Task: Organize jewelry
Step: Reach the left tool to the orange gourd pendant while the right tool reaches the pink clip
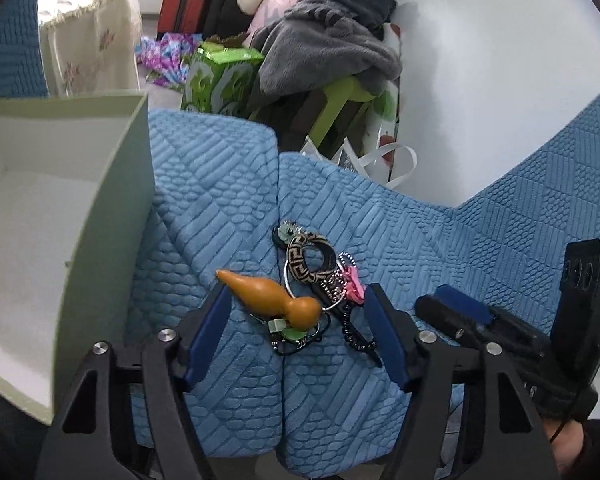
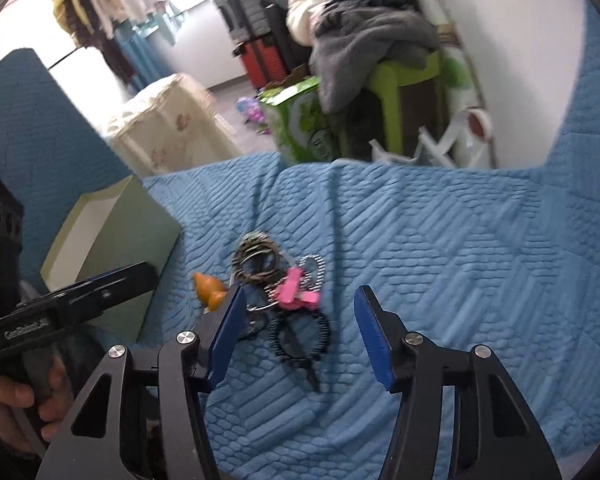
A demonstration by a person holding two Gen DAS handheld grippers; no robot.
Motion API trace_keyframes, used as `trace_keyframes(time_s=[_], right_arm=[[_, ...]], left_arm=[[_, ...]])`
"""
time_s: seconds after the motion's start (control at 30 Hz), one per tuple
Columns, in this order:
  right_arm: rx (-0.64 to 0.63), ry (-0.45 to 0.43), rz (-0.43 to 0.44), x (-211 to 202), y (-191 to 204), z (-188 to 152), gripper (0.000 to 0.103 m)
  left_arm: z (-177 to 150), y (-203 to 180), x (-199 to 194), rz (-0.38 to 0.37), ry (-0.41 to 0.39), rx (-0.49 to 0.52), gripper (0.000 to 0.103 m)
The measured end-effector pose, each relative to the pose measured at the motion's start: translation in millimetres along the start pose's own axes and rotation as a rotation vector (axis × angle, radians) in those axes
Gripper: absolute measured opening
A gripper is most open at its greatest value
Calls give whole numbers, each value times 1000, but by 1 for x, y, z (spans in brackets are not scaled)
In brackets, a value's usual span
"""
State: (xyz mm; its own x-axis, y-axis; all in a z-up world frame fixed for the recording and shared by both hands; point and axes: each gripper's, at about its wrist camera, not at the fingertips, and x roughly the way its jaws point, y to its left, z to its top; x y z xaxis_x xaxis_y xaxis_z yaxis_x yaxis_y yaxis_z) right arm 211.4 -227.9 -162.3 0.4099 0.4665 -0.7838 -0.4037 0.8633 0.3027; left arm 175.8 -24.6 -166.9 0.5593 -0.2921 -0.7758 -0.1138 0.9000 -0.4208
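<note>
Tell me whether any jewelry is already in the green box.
No. In the left wrist view the green box shows only its bare white inside, while the wooden gourd and the other pieces lie on the blue cushion.

i see a tangled jewelry pile (image 1: 320, 292) on the blue quilted cushion: an orange gourd pendant (image 1: 272, 294) lying on its side, a patterned bangle (image 1: 310, 256), a pink bow (image 2: 294, 290), and a black coiled band (image 2: 300, 334).

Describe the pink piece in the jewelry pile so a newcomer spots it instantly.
On the blue quilted sofa cushion, right of the open pale-green box, lies a tangled jewelry pile. The pink bow clip sits at its right edge, beside the patterned brown-black bracelet. It is the only bright pink item there.
</note>
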Motion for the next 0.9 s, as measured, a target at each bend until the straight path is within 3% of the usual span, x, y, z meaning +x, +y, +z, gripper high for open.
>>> trace_keyframes(time_s=[0.17,0.7,0.9], right_arm=[[-38,90,-17,31,8,-3,55],[21,157,-58,76,-8,2,45],[30,152,-50,76,-8,1,35]], left_arm=[[-1,8,22,-2,63,-46,49],[-4,32,54,28,123,-194,48],[-4,41,59,-24,133,-261,48]])
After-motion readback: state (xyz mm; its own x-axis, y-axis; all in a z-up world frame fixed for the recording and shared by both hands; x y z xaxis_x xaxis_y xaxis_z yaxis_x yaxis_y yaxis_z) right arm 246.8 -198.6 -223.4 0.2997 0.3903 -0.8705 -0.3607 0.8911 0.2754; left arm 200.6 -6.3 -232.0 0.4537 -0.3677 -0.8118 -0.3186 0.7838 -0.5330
